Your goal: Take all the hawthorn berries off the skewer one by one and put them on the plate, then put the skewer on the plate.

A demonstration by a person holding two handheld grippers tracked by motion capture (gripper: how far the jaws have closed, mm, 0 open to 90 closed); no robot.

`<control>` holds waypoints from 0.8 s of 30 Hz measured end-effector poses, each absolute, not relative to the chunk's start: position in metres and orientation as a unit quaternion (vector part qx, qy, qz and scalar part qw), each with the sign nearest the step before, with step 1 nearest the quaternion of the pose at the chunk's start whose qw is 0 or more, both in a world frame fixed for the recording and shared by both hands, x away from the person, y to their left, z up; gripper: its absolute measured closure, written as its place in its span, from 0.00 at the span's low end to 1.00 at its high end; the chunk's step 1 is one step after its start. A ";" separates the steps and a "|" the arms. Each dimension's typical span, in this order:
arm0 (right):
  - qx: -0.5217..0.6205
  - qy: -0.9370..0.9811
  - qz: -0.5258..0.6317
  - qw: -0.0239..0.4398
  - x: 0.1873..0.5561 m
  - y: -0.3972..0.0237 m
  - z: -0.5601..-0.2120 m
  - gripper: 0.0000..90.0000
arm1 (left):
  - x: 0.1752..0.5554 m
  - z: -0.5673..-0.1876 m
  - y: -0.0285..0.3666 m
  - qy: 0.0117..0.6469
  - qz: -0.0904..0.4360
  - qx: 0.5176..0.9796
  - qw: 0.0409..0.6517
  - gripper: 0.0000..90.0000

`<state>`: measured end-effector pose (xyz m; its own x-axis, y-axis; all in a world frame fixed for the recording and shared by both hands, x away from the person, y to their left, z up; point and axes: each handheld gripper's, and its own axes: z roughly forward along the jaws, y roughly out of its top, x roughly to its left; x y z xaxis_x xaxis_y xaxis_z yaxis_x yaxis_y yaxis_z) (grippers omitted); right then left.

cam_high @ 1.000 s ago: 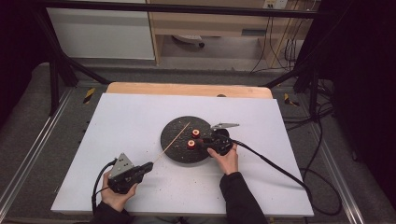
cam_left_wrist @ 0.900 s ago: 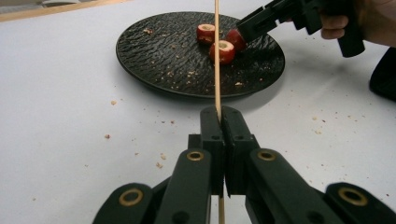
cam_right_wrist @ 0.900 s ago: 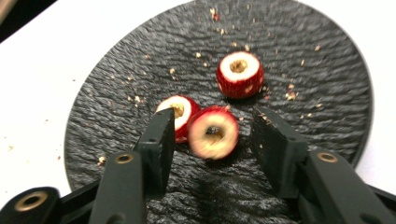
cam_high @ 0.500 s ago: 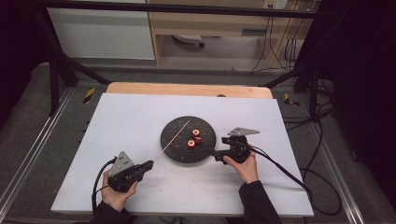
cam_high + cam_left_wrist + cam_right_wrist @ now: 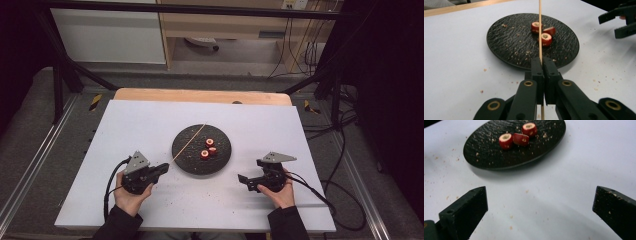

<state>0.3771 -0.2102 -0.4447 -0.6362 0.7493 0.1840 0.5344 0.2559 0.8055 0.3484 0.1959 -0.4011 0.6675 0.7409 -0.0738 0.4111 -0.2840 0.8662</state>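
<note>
**Wooden skewer pinched in the left fingers, right fingers wide and empty**

Wood, thin and pale: the skewer (image 5: 540, 30) runs straight up the left gripper view from between the left gripper's (image 5: 543, 65) two black fingers (image 5: 537, 68), which are pressed together on its near end. From that grip it reaches out over the black plate (image 5: 187, 152), and in the high view it lies as a slanted line across the plate's left half toward the far edge of the surface. Whether its far tip touches the plate cannot be told.

Three red slices (image 5: 207, 148) with pale centres sit close together on the plate, right of the skewer and just right of the plate's middle. In the left gripper view the skewer crosses in front of them.

The plate rests near the middle of the white surface (image 5: 150, 125), with crumbs scattered around it.

The right gripper (image 5: 248, 180) is over the surface to the right of the plate, toward the near edge, well clear of the slices. Its fingers (image 5: 466, 207) have just been opening and stand far apart with nothing between them; the plate lies beyond them.
</note>
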 end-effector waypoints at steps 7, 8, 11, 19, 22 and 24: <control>0.408 0.794 0.434 0.121 0.367 -0.221 -0.450 0.01 | 0.367 -0.397 0.181 0.374 0.172 0.786 0.462 0.98; 0.411 0.793 0.435 0.119 0.366 -0.222 -0.450 0.01 | 0.370 -0.397 0.179 0.377 0.169 0.786 0.460 0.98; 0.414 0.791 0.436 0.119 0.364 -0.226 -0.451 0.01 | 0.379 -0.399 0.172 0.380 0.164 0.788 0.455 0.98; 0.410 0.793 0.436 0.117 0.364 -0.227 -0.450 0.01 | 0.400 -0.408 0.161 0.396 0.155 0.792 0.439 0.98; 0.409 0.794 0.434 0.116 0.364 -0.227 -0.450 0.01 | 0.406 -0.413 0.157 0.403 0.155 0.792 0.431 0.98; 0.409 0.794 0.434 0.115 0.364 -0.227 -0.450 0.01 | 0.410 -0.415 0.154 0.407 0.160 0.792 0.425 0.98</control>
